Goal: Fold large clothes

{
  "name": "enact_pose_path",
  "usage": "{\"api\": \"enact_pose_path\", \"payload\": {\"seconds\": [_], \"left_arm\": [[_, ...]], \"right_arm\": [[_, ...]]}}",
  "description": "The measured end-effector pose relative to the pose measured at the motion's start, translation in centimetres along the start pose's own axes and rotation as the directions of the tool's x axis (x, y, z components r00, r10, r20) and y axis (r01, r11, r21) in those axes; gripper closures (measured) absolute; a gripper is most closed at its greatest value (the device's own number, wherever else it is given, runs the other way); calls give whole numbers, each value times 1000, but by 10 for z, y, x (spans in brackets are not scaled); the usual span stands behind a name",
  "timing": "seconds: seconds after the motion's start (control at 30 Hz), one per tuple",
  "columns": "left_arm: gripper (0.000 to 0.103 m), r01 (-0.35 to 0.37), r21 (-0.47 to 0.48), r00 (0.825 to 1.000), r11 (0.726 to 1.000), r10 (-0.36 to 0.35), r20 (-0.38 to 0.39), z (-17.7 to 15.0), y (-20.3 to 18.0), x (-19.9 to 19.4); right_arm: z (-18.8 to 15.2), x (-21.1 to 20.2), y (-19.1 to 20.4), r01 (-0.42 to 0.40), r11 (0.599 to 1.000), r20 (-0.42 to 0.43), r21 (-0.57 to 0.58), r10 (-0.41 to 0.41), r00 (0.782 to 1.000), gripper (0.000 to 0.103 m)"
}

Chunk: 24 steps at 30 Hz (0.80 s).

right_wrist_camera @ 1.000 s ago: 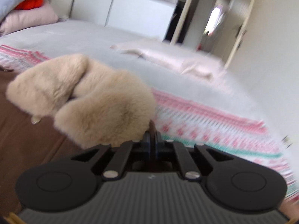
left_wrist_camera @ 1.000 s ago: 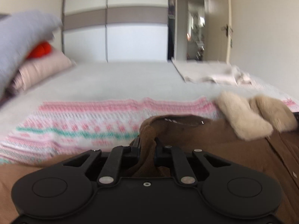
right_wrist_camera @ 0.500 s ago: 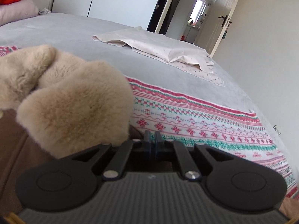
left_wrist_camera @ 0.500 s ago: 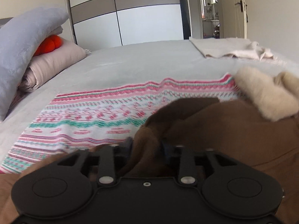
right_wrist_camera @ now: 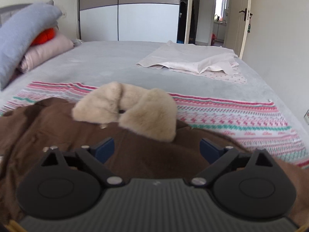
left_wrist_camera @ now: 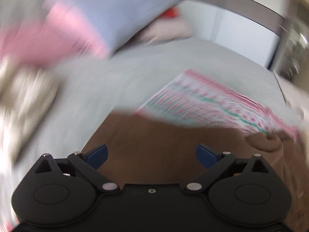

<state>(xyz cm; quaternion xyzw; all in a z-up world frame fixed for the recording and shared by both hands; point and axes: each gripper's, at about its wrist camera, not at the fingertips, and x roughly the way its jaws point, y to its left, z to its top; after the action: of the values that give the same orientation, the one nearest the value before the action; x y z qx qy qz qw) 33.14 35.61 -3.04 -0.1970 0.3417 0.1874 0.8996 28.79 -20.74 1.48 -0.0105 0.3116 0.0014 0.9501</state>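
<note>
A brown coat with a beige fur collar lies on a pink, white and green patterned cloth on the grey bed. My right gripper is open and empty just above the coat, below the collar. In the blurred left wrist view the coat lies flat under my left gripper, which is open and empty, with the patterned cloth beyond.
A grey pillow, a pink folded blanket and an orange item are stacked at the bed's left. A pale sheet lies at the far right. A wardrobe and an open door stand behind.
Both grippers have let go of the brown coat and opened. The coat now lies flat. The left gripper has swung left fast; the right has pulled back from the collar.
</note>
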Motion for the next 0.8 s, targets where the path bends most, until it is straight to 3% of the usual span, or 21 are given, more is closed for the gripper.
{"api": "enact_pose_path", "payload": {"seconds": [0.07, 0.17, 0.2, 0.3, 0.37, 0.4, 0.43, 0.5, 0.53, 0.6, 0.63, 0.67, 0.73, 0.77, 0.8], "left_arm": [[5, 81, -159, 993, 984, -93, -71, -8, 33, 5], [5, 101, -335, 973, 937, -163, -164, -25, 58, 23], [6, 105, -363, 972, 926, -172, -159, -30, 60, 28], [9, 119, -390, 988, 913, -146, -41, -33, 50, 33], [46, 110, -392, 994, 913, -108, 27, -31, 40, 42], [75, 87, -369, 996, 925, -79, 37, -31, 34, 47], [87, 82, -339, 996, 937, -68, 51, -31, 27, 49], [91, 74, -305, 991, 950, -34, 132, -30, 19, 36], [91, 74, -285, 975, 956, -9, 222, -29, 21, 17], [91, 21, -236, 918, 971, 74, 389, -36, 17, -5], [91, -9, -212, 916, 977, 93, 391, -37, 16, 2], [90, -72, -161, 927, 984, 125, 352, -38, 13, 16], [81, -215, -14, 955, 976, 213, 207, -48, -3, 58], [79, -240, 15, 952, 971, 232, 199, -58, -2, 60], [67, -268, 20, 939, 963, 257, 230, -63, -7, 54]], "right_arm": [[-10, -18, 5, -25, 1000, -3, 19, 25, 1000, 4], [-26, -34, 14, -35, 999, -16, 21, 35, 999, 4], [-30, -39, 17, -30, 999, -19, 18, 30, 999, 4], [-41, -45, 22, -13, 1000, -31, 25, 13, 999, 4], [-46, -47, 22, -6, 998, -38, 56, 9, 999, 4], [-48, -49, 21, -7, 997, -37, 80, 10, 999, 4], [-49, -52, 20, -9, 994, -34, 106, 13, 999, 4], [-51, -56, 17, -14, 987, -25, 158, 19, 1000, 4], [-53, -59, 16, -18, 984, -22, 175, 22, 1000, 4], [-57, -65, 14, -19, 982, -11, 189, 22, 1000, 4], [-60, -68, 14, -16, 982, -7, 189, 18, 1000, 4], [-62, -69, 13, -11, 981, -8, 191, 13, 1000, 4], [-67, -70, 8, -4, 979, -18, 204, 7, 1000, 4], [-69, -70, 6, 1, 977, -24, 214, 4, 1000, 4], [-70, -72, 3, 4, 975, -30, 223, 3, 1000, 4]]}}
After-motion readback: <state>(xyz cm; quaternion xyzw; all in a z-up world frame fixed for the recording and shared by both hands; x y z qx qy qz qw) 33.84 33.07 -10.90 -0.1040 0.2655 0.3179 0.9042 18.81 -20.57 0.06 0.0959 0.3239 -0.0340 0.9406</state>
